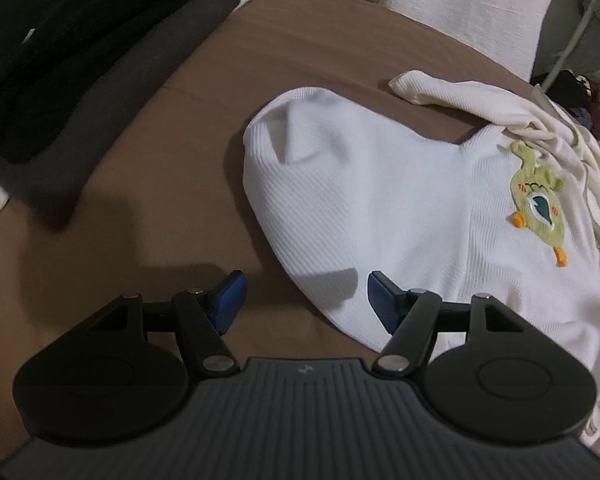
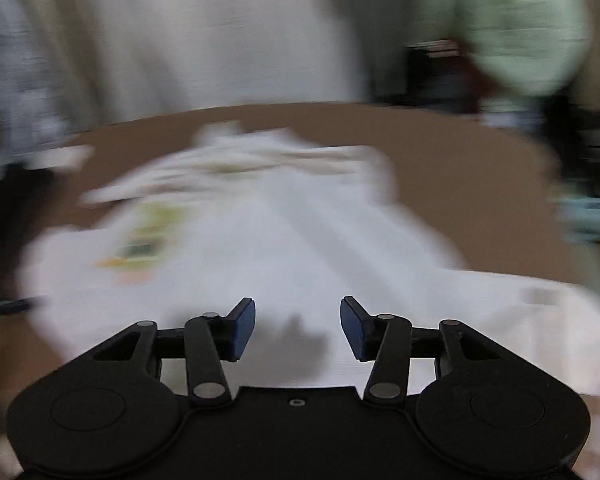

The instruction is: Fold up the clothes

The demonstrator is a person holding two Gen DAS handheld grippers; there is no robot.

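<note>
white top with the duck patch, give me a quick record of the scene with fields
garment: white ribbed top, spread on the brown surface, partly folded
patch: green duck patch on its front
cream garment: cream garment lying along its far edge
stack: dark folded clothes at far left
left gripper: open, holding nothing
right gripper: open, holding nothing, view blurred

Folded shirt (image 1: 380, 208) lies on the bed surface (image 1: 300, 60), right of middle in the left wrist view. A second garment (image 1: 480, 98) overlaps its right edge. Stack of folded clothes (image 1: 80, 52) sits at the far left corner, well apart.
</note>
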